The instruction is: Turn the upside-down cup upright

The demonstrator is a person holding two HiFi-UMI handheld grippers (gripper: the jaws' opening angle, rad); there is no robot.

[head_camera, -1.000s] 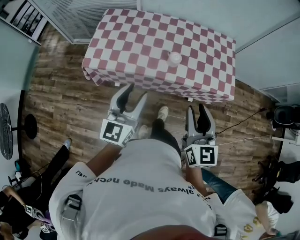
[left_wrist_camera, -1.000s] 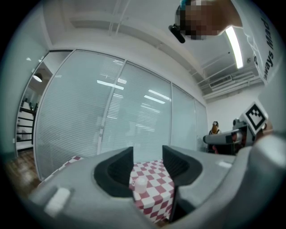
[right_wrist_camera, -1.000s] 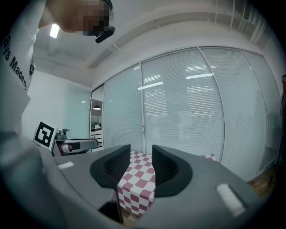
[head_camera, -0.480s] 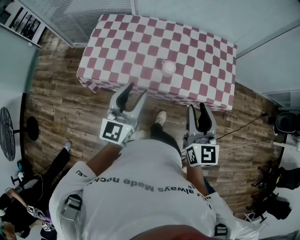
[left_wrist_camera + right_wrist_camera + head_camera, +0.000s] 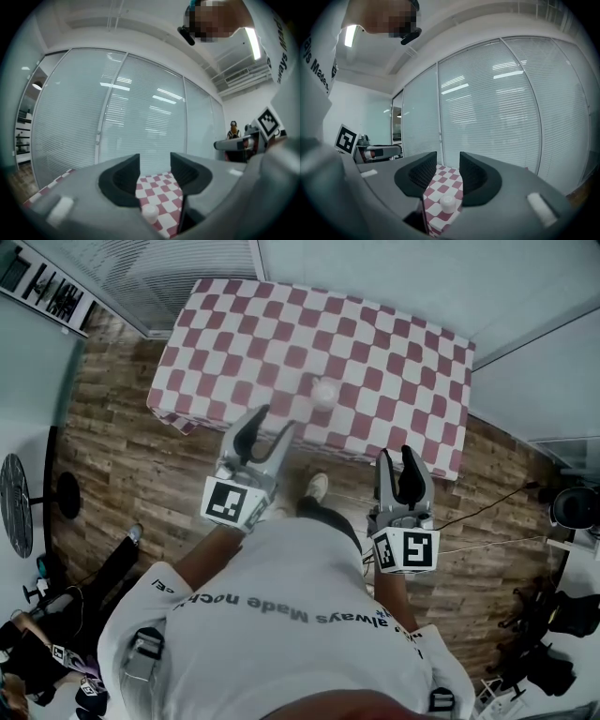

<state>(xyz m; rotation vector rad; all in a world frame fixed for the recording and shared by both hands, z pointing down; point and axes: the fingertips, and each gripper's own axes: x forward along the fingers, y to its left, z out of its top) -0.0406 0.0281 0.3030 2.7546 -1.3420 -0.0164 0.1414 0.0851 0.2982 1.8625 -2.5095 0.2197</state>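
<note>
A small white cup (image 5: 324, 393) stands upside down near the middle of a table with a red-and-white checked cloth (image 5: 244, 324). Both grippers are held level in front of the person, short of the table's near edge and over the wood floor. My left gripper (image 5: 270, 423) is open and holds nothing; the cup (image 5: 150, 212) shows low between its jaws, far ahead. My right gripper (image 5: 397, 456) has its jaws drawn close and is also empty. In the right gripper view the cup (image 5: 447, 203) sits on the cloth (image 5: 451, 176) beyond the jaws.
Glass walls with blinds (image 5: 187, 268) run behind the table. The person's shoe (image 5: 318, 487) is on the plank floor (image 5: 112, 446) just before the table. A black stand (image 5: 64, 493) is at the left, a cable (image 5: 487, 504) and dark gear at the right.
The table and cup have slid down the head view towards the grippers as the person walks up to them. Neither gripper's jaws have changed.
</note>
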